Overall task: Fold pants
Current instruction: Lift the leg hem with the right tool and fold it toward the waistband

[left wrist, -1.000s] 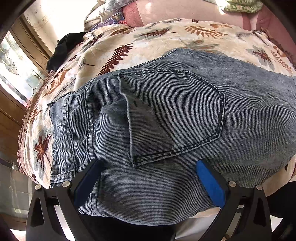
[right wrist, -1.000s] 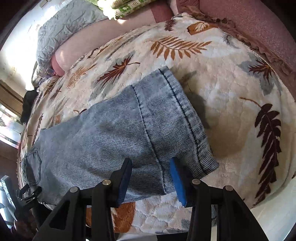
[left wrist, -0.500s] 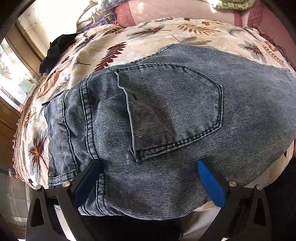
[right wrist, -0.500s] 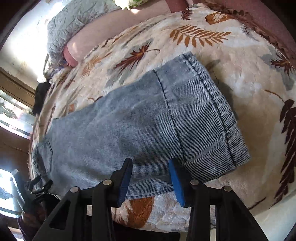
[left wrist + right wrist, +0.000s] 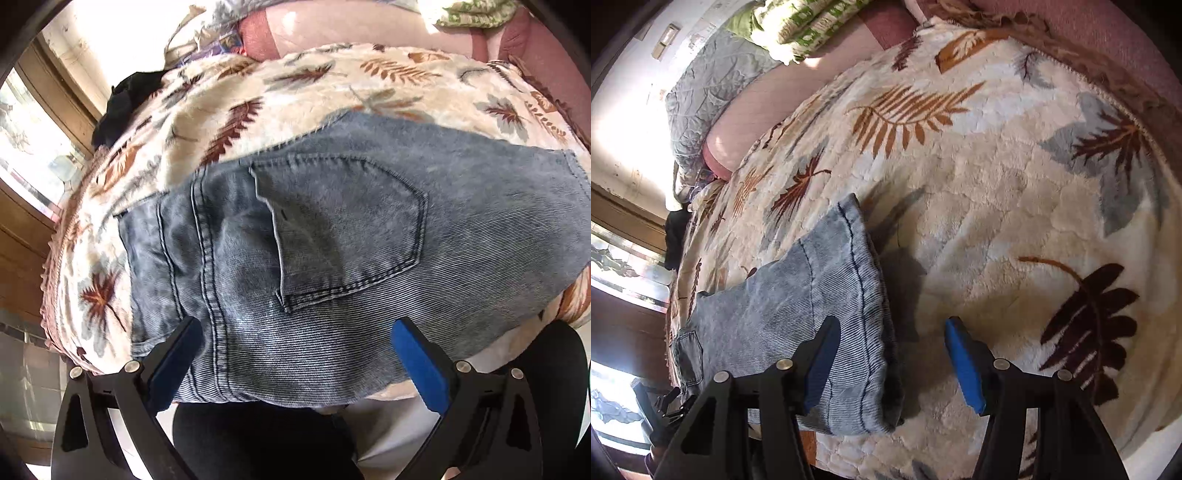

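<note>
Faded blue denim pants (image 5: 369, 240) lie flat on a leaf-patterned blanket (image 5: 258, 99), back pocket (image 5: 351, 221) up, waistband end to the left. My left gripper (image 5: 295, 354) is open and empty, hovering over the near edge below the pocket. In the right wrist view the folded leg-hem end of the pants (image 5: 812, 295) lies at lower left. My right gripper (image 5: 892, 354) is open and empty above the hem edge, its left finger over the denim and its right finger (image 5: 964, 365) over bare blanket (image 5: 997, 184).
A black garment (image 5: 125, 99) lies at the blanket's far left by a window. Pink bedding (image 5: 783, 107), a grey quilt (image 5: 709, 85) and a green-patterned pillow (image 5: 798, 26) lie at the head of the bed. The person's dark legs (image 5: 258, 435) stand at the near edge.
My right gripper has opened wider and shifted right past the hem edge. My left gripper has pulled back a little, so more blanket shows around the waistband; the pants lie as before.
</note>
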Demonstrator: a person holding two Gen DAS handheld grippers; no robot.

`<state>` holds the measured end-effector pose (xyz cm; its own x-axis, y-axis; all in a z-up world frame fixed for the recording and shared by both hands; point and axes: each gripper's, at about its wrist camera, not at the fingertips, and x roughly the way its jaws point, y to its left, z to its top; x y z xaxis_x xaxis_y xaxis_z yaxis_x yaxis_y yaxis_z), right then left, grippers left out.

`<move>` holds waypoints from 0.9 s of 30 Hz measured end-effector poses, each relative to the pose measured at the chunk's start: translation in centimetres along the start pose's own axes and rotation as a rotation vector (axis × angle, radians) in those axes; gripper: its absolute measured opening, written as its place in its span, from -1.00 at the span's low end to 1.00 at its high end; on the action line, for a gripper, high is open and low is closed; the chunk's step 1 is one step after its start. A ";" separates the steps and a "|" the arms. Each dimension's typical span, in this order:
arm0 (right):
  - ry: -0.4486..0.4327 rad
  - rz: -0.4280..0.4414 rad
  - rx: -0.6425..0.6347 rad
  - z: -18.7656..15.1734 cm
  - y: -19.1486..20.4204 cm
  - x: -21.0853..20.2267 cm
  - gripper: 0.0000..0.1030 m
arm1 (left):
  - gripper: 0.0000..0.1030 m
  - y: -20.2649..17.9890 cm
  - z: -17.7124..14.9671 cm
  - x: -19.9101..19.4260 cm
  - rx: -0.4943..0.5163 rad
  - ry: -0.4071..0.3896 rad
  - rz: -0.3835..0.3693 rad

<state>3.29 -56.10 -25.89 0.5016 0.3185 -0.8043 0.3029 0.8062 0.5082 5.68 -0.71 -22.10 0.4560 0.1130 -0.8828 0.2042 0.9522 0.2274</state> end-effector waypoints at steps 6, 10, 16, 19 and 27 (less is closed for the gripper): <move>0.034 0.146 -0.071 0.4 1.4 2.4 0.29 | 0.99 -1.0 1.6 -1.8 -0.005 -0.037 -0.011; 0.041 0.140 -0.099 0.2 2.7 3.2 0.10 | 0.99 -1.8 2.4 -2.1 0.025 -0.067 -0.023; -0.001 0.098 -0.122 -1.3 5.0 1.9 -0.70 | 0.99 -1.4 2.3 -1.0 -0.003 -0.035 -0.036; -0.048 0.114 -0.142 -1.6 7.5 0.1 -0.70 | 0.99 -0.7 2.0 -1.4 -0.025 -0.052 -0.038; -0.029 0.181 -0.242 -3.9 18.5 0.1 -0.70 | 0.99 2.1 1.0 -2.3 -0.096 -0.091 -0.081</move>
<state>5.80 -39.20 -17.80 0.5536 0.4567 -0.6964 0.0058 0.8341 0.5516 5.92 0.74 -19.20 0.5189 0.0131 -0.8548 0.1613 0.9804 0.1129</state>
